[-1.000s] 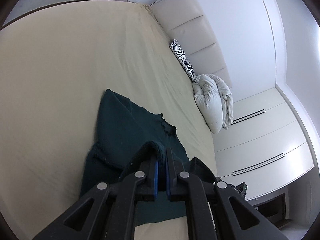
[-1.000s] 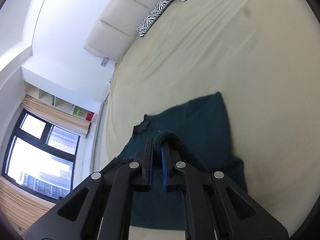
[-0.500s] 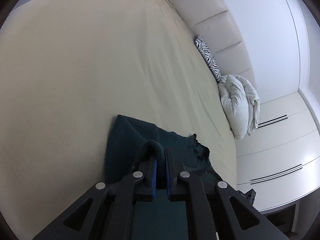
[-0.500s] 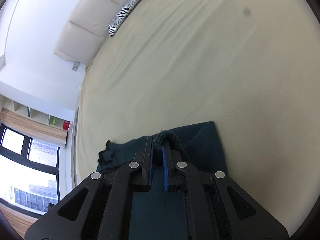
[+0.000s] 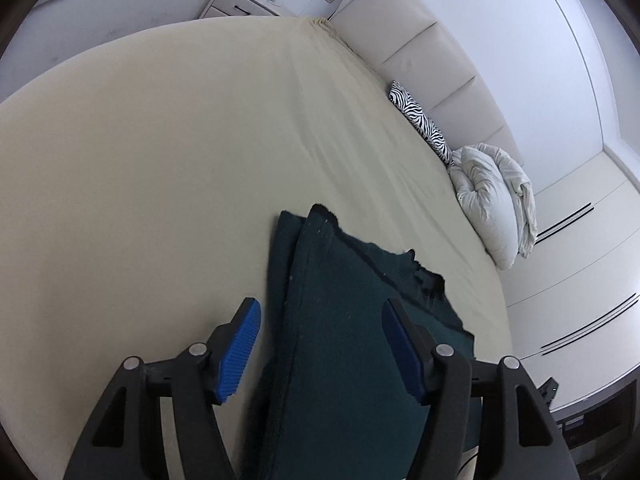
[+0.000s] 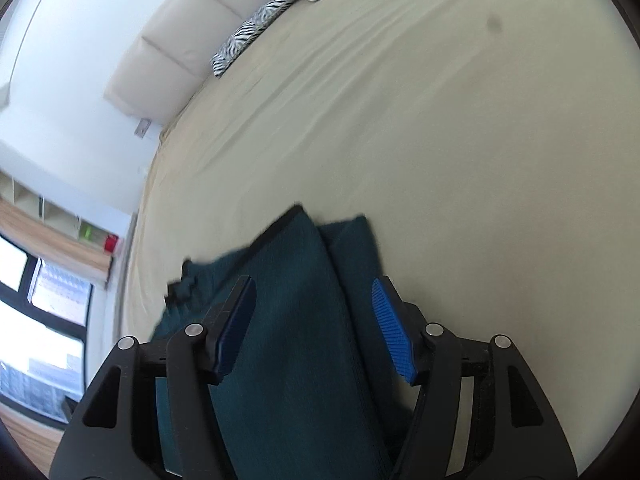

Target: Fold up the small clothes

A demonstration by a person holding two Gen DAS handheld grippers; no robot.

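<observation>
The dark teal garment [image 5: 344, 352] lies folded on the cream bed sheet [image 5: 152, 184], its upper layer set slightly in from the lower one along one side. The left gripper [image 5: 320, 348] and the right gripper [image 6: 312, 320] have just been opening; each now has its blue pads apart with the cloth between them, unpressed. Beyond the garment the sheet runs bare toward the headboard [image 5: 420, 60]. Against the headboard rest a zebra-print pillow [image 5: 420, 120] and, touching it, a bunched white duvet [image 5: 496, 208].

No readable text or labels anywhere
</observation>
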